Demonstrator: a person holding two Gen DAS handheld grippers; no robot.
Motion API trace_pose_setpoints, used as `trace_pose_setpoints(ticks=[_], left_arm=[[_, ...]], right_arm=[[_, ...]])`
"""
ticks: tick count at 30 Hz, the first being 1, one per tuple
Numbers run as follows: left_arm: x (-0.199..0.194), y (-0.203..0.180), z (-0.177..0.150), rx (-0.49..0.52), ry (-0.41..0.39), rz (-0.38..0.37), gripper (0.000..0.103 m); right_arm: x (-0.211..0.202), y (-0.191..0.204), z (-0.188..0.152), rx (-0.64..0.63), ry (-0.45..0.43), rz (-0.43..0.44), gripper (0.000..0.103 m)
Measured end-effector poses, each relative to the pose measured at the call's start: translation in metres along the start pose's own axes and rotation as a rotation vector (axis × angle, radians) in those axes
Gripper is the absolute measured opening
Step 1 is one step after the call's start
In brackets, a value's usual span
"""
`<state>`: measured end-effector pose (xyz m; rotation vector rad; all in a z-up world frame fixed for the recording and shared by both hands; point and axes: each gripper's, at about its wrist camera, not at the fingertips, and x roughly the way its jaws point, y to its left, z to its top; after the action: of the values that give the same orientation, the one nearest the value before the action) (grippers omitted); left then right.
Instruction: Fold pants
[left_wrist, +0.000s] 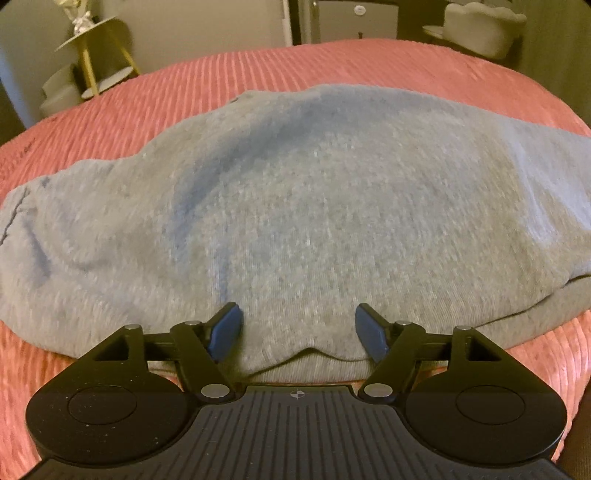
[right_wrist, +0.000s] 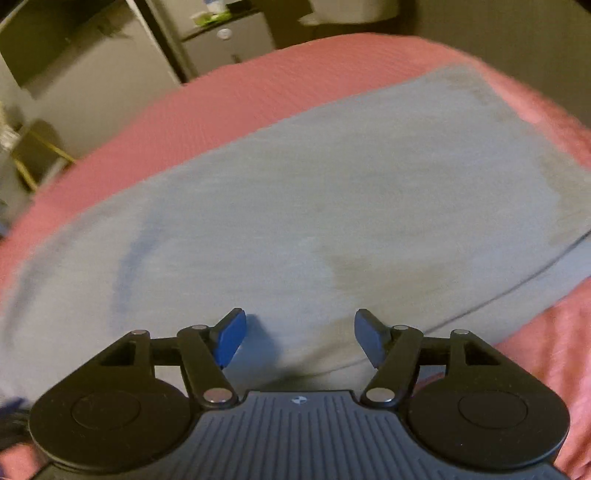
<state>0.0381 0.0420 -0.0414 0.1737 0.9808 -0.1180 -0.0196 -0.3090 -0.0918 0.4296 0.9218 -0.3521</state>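
Both tongs (left_wrist: 298, 331) (right_wrist: 300, 338) angled downward, jaws apart, over grey pants (left_wrist: 314, 206)

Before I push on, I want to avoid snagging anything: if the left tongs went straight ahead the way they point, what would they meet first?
Most likely the grey pants, just past the open left tongs. Nothing else shows between them; the pink bedspread lies beyond.

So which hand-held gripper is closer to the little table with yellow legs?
Left, probably. The left hand-held gripper hovers open over the grey pants, with the side table across the pink bedspread, ahead-left. The right hand-held gripper sees it far off to its left.
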Motion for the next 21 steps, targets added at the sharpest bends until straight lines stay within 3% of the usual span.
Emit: trace_pose_setpoints(ticks=[14,17,18,20,21], left_arm=[[0.0,-0.01,-0.004,0.03,0.0,0.061,0.083],[0.0,-0.011,-0.005,0.029,-0.004,0.077,0.086],[0.001,-0.011,-0.005,0.029,-0.006,0.081,0.087],[0.0,-0.011,-0.006,0.029,-0.014,0.085,0.087],[0.0,-0.011,-0.007,0.029,-0.02,0.087,0.087]], right_arm=[[-0.022,-0.058,-0.001,0.024,-0.1,-0.115,0.067],[-0.024,-0.074,0.003,0.05,-0.129,-0.222,0.09],[-0.028,-0.085,0.0,0.083,-0.155,-0.247,0.091],[-0.042,-0.118,-0.009,0.214,-0.221,-0.188,0.091],[-0.05,-0.141,-0.018,0.322,-0.268,-0.097,0.094]])
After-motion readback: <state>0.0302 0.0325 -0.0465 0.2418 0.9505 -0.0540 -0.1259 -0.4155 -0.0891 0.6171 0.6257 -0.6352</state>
